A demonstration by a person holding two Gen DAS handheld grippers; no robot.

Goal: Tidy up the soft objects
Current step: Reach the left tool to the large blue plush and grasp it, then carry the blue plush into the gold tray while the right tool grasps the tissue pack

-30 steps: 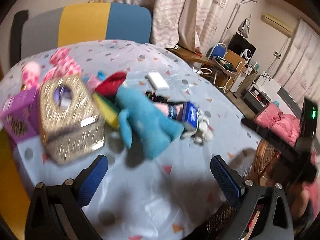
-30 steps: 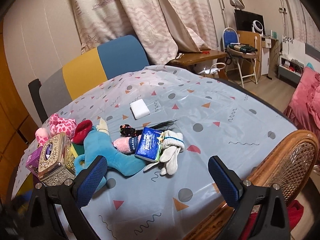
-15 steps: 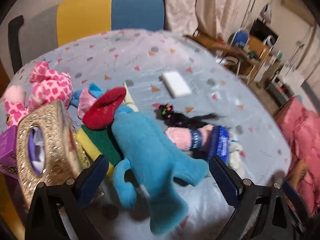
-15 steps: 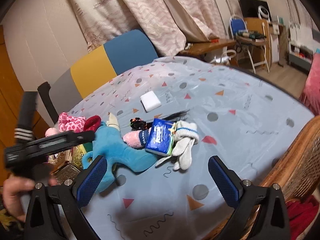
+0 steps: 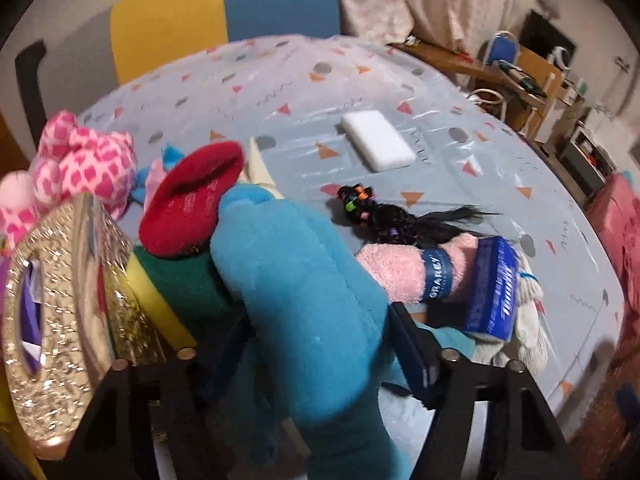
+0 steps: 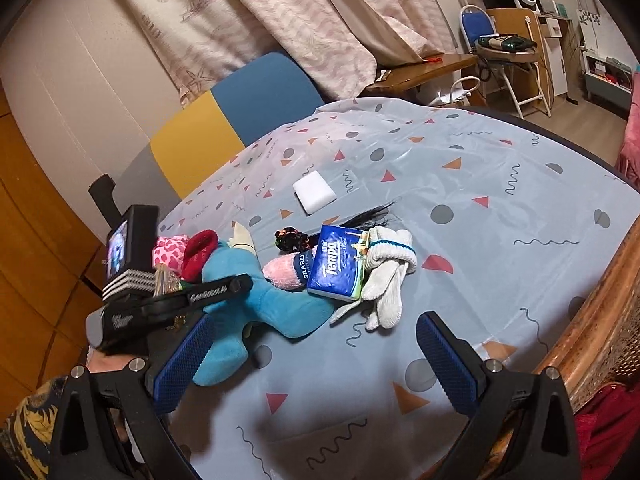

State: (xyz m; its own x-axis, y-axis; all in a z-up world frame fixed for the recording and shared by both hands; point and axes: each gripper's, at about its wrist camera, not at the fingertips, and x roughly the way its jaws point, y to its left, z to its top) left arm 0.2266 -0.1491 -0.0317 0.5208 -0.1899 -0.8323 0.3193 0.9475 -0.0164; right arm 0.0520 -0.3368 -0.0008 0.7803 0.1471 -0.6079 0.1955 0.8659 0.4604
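The left gripper (image 5: 316, 344) is squeezing the blue plush (image 5: 304, 300), which fills the lower middle of the left view. The red sock (image 5: 192, 200) lies on it, upper left. The pink sock (image 5: 404, 272) and tissue pack (image 5: 494, 284) sit at the right. The right gripper (image 6: 316, 356) hangs wide apart over the table (image 6: 500, 184), holding nothing. White gloves (image 6: 386, 280) lie mid-frame.

blue plush toy (image 5: 304, 304) | lying flat on table | beside pink sock (image 5: 400, 272)
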